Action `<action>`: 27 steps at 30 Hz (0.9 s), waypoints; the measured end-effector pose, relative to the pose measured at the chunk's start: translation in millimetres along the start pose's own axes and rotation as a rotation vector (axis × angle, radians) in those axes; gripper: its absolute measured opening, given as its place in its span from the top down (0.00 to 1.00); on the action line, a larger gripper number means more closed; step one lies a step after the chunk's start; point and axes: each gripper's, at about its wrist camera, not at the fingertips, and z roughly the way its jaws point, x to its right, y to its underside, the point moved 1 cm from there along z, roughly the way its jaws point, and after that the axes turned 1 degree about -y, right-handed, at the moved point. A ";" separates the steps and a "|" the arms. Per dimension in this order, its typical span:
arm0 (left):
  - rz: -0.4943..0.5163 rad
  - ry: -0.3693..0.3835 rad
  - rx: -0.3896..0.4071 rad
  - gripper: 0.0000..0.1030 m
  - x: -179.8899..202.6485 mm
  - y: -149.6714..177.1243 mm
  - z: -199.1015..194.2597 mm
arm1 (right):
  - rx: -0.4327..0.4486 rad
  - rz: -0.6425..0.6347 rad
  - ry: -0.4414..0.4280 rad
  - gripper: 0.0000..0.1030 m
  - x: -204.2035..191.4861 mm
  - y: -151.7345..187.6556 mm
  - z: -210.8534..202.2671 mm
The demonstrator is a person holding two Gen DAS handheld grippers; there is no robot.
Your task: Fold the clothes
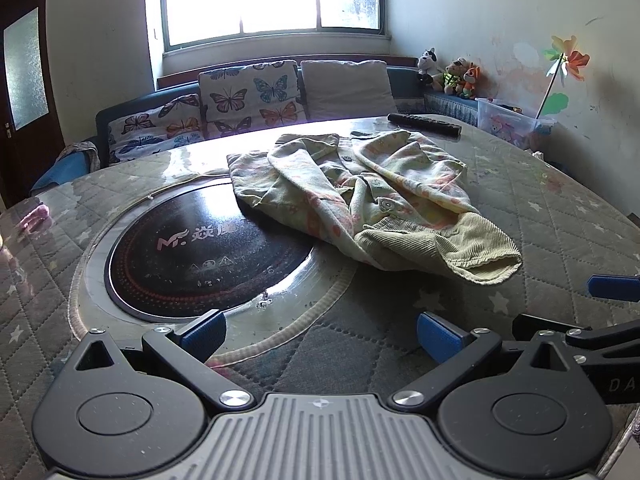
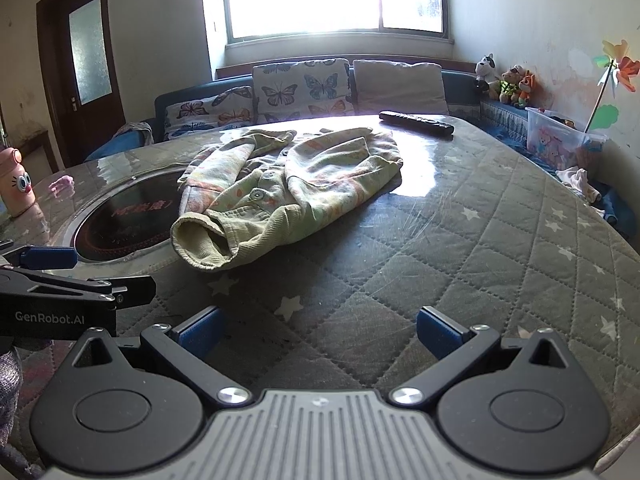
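A small pale green jacket with an orange print (image 1: pixel 360 188) lies crumpled on the round table, partly over the black cooktop. Its ribbed cuff (image 1: pixel 468 248) points toward me. In the right wrist view the jacket (image 2: pixel 296 184) lies ahead and left, cuff opening (image 2: pixel 204 240) nearest. My left gripper (image 1: pixel 320 330) is open and empty, short of the jacket. My right gripper (image 2: pixel 318 330) is open and empty, also short of it. Each gripper shows at the edge of the other's view.
The table has a grey quilted star cover (image 2: pixel 480 240) under glass, with a black round cooktop (image 1: pixel 200 252) set in. A black remote (image 1: pixel 424 124) lies at the far edge. A pink bottle (image 2: pixel 16 184) stands at left. A sofa with butterfly cushions (image 1: pixel 248 96) is behind.
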 end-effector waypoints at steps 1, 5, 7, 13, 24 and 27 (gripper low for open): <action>0.000 0.000 0.000 0.00 -0.1 -0.1 0.0 | 0.001 -0.001 -0.001 0.00 -0.1 -0.3 -0.4; 0.000 -0.001 0.002 0.00 -0.7 -0.9 -0.1 | 0.001 -0.002 -0.003 0.00 -0.8 -1.7 0.1; -0.001 -0.001 0.004 0.00 -1.4 -2.0 0.1 | 0.001 -0.002 -0.005 0.00 -1.1 -2.4 0.2; -0.001 -0.004 0.007 0.00 -3.8 -5.5 1.7 | 0.002 -0.005 -0.008 0.00 -2.1 -5.5 2.0; 0.005 -0.020 0.029 0.00 -14.2 -20.3 2.7 | 0.009 0.007 -0.060 0.00 0.2 -19.9 -0.5; 0.012 -0.027 0.043 0.00 -19.5 -30.6 4.2 | 0.021 0.005 -0.086 0.00 1.7 -28.6 -4.9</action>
